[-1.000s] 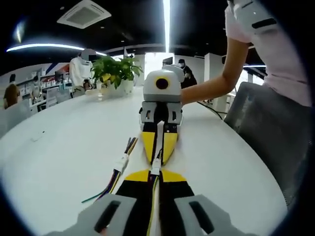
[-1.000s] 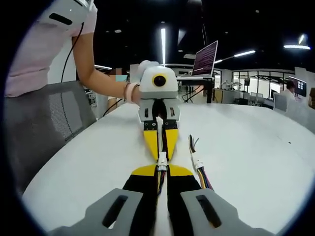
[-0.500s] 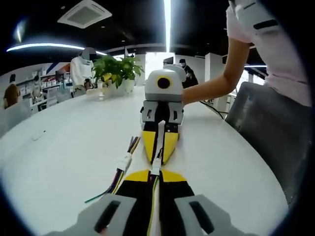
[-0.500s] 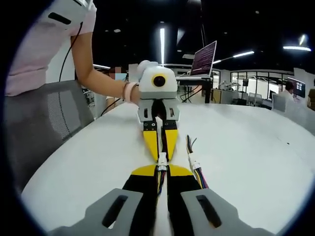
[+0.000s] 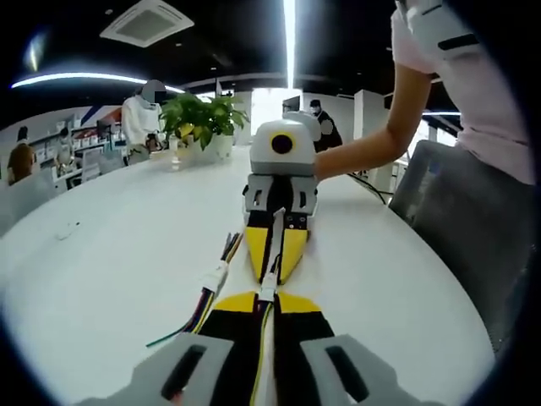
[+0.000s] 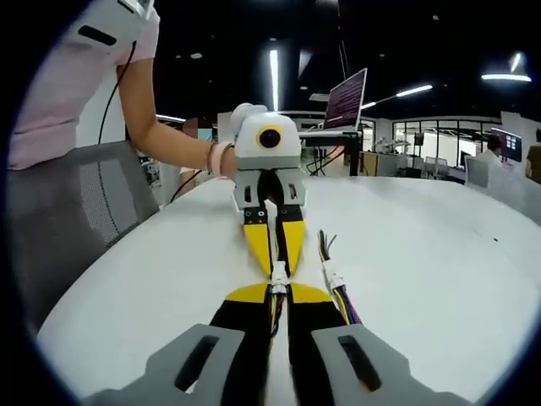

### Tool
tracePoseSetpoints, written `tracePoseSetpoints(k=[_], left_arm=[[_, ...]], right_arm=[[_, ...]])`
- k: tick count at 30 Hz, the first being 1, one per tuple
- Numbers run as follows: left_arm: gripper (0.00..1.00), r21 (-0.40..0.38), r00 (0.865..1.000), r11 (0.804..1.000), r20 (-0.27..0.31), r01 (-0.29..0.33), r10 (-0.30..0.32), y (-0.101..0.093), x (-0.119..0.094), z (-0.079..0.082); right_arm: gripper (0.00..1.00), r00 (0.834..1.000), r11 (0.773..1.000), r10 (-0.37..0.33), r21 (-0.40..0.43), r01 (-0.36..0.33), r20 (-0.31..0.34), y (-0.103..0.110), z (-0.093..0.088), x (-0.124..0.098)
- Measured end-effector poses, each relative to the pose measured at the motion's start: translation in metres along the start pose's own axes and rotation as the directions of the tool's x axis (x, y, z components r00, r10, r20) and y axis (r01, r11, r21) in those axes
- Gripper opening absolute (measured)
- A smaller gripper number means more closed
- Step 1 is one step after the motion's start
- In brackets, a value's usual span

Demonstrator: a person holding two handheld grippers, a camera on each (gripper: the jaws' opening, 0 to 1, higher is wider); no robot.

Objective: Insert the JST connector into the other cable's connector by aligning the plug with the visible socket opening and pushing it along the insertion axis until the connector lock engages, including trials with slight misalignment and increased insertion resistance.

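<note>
Two grippers face each other tip to tip over a white table. In the left gripper view, my left gripper is shut on a cable whose white JST connector sticks out of its tips. The right gripper meets it from the far side, shut on the mating cable. In the right gripper view, my right gripper is shut on its cable, the white connector sits at the tips, and the left gripper points at it. The connectors touch; whether they are locked I cannot tell.
A spare cable with a white connector and coloured wires lies on the table beside the grippers; in the right gripper view the same cable lies to the right. A grey chair, a potted plant, a laptop and the person's arm surround the table.
Both views have shifted slightly with the hands. The grippers stay tip to tip, both shut, with the connectors still touching.
</note>
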State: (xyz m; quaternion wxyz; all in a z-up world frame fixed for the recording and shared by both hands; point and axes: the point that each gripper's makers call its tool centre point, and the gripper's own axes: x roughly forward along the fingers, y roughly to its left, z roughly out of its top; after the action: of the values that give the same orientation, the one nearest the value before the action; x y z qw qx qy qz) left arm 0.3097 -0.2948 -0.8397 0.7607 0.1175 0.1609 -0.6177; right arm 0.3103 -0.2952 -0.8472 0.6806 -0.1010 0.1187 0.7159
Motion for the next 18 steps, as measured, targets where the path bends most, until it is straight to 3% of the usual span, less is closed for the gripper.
tracePoseSetpoints(k=[18], left_arm=[[0.09, -0.02, 0.999, 1.0, -0.043, -0.016, 0.015, -0.0018, -0.0029, -0.001]], right_arm=[[0.05, 1.0, 0.998, -0.014, 0.058, 0.014, 0.005, 0.0001, 0.0015, -0.0011]])
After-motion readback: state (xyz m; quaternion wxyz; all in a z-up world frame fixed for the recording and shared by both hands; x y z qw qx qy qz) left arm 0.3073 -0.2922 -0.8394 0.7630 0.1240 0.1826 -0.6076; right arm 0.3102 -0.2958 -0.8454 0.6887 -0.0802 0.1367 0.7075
